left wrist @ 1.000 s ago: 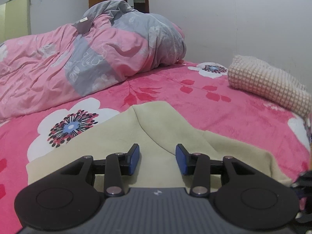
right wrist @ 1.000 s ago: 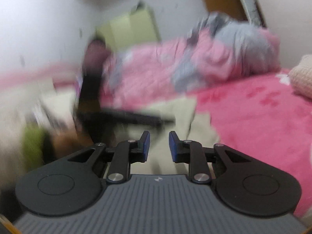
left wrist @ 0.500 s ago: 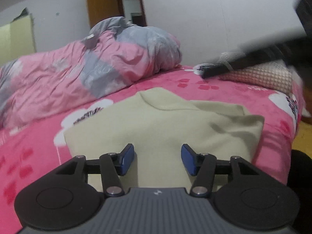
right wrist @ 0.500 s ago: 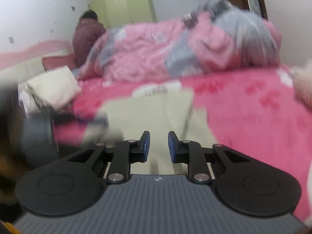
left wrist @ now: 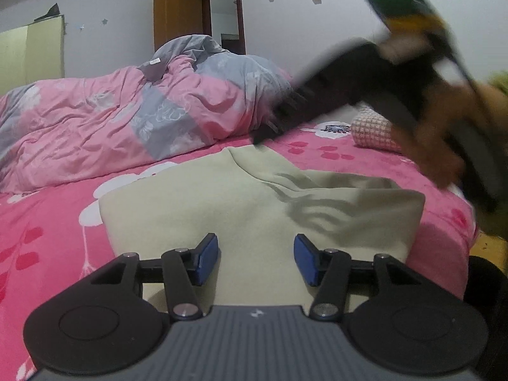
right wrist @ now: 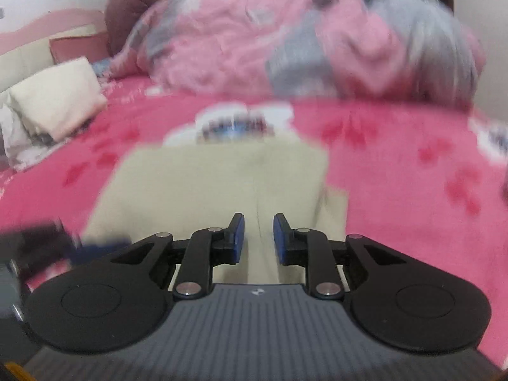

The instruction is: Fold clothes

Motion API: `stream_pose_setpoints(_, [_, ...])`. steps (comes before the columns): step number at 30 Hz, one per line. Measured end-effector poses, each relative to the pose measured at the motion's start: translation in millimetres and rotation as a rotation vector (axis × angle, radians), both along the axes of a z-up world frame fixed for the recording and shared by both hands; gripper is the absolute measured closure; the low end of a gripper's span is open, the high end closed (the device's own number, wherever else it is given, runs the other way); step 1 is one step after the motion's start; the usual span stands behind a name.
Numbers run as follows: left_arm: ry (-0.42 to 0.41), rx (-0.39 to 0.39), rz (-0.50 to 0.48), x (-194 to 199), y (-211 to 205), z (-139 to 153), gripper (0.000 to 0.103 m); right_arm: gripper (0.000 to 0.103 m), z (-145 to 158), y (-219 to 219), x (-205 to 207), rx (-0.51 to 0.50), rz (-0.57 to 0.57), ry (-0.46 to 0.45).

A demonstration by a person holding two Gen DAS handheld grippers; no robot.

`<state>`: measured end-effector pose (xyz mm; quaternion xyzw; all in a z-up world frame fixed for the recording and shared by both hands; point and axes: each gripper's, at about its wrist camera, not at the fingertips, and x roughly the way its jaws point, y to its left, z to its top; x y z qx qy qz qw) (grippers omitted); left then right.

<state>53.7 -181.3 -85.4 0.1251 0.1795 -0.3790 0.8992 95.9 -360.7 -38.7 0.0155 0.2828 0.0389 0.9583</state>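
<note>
A beige garment (left wrist: 254, 203) lies folded flat on the pink flowered bed cover; it also shows, blurred, in the right wrist view (right wrist: 222, 184). My left gripper (left wrist: 255, 260) is open and empty, low over the garment's near edge. My right gripper (right wrist: 257, 238) is open with a narrower gap, empty, above the garment's near part. In the left wrist view the right gripper's body and the hand holding it (left wrist: 365, 82) pass blurred across the upper right, above the garment's far end.
A rumpled pink and grey duvet (left wrist: 143, 117) is heaped at the back of the bed. A checked pillow (left wrist: 371, 130) lies at the far right. A cream folded pile (right wrist: 57, 101) sits at the left. The bed edge (left wrist: 470, 231) drops off at the right.
My left gripper has pulled back and lowered, and its jaws have opened wider. My right gripper has swung across above the garment and its gap has widened a little.
</note>
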Motion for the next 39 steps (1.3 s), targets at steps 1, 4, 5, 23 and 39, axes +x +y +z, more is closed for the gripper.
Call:
stream_pose_setpoints(1, [-0.001, -0.002, 0.001, -0.2, -0.1, -0.4, 0.049, 0.085, 1.4, 1.2, 8.9, -0.017, 0.001, -0.013])
stream_pose_setpoints(4, [0.002, -0.013, -0.006, 0.3, 0.8, -2.0, 0.049, 0.085, 5.4, 4.8, 35.7, -0.068, 0.003, -0.052])
stream_pose_setpoints(5, [0.004, -0.018, -0.009, 0.6, 1.3, -2.6, 0.049, 0.085, -12.0, 2.8, 50.5, -0.095, -0.011, 0.004])
stream_pose_setpoints(23, [0.028, -0.068, -0.01, -1.0, 9.0, -7.4, 0.049, 0.084, -37.3, 32.0, 89.8, -0.001, 0.144, 0.16])
stream_pose_setpoints(39, [0.033, -0.085, -0.006, -1.3, 11.9, -10.7, 0.049, 0.083, -23.9, 75.1, 106.4, 0.016, 0.393, 0.133])
